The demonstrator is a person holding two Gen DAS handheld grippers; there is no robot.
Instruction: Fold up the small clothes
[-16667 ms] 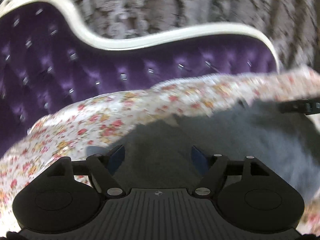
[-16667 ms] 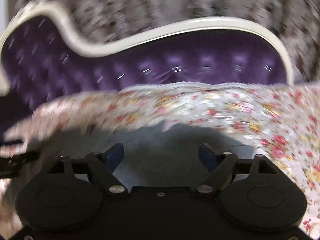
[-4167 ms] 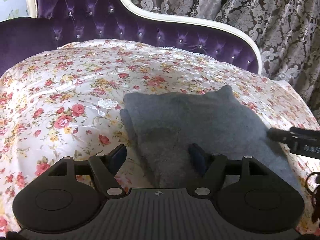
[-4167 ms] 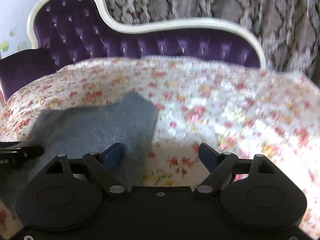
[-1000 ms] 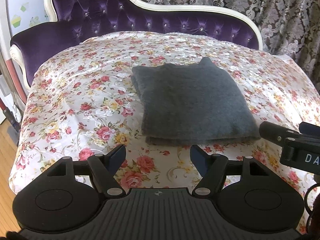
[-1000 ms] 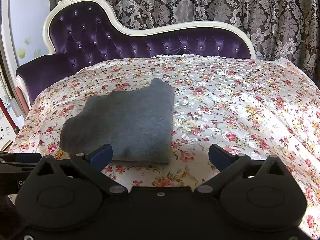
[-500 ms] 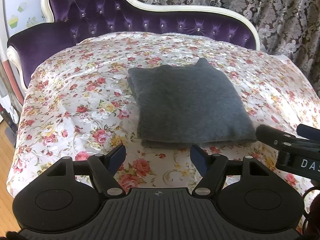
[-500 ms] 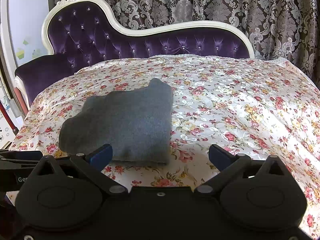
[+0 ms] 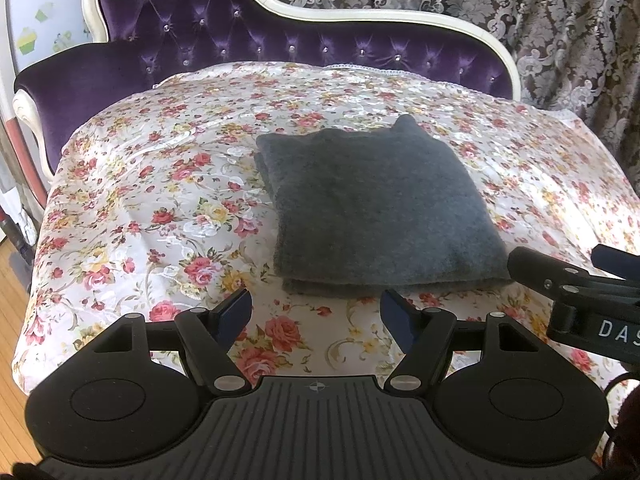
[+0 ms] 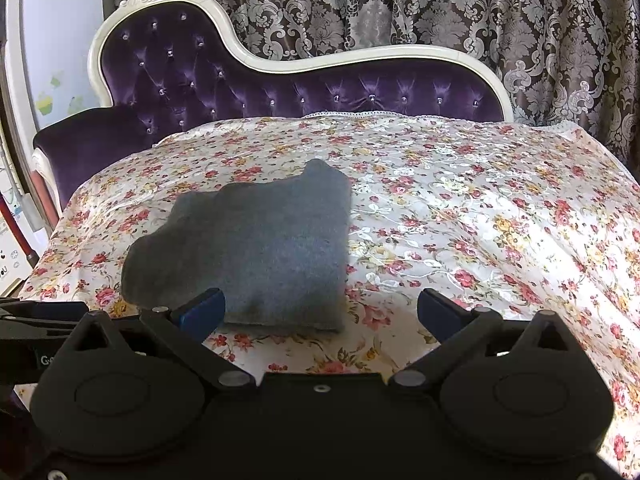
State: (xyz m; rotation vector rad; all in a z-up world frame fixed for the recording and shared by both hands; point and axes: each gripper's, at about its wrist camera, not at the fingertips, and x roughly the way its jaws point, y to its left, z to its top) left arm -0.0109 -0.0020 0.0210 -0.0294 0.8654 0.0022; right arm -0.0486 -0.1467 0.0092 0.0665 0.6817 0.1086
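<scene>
Left wrist: floral bedspread (image 9: 168, 200) under folded grey garment (image 9: 380, 208); bare cloth on every side of garment. Left gripper (image 9: 316, 316) spread, empty, just short of garment's near edge.
Right wrist: garment (image 10: 256, 252) left of centre; right gripper (image 10: 320, 312) spread, empty, near its near edge.

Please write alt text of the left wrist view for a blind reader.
A folded grey garment lies on a floral cover over a purple sofa. The left gripper hangs before it, jaws open and empty.
</scene>
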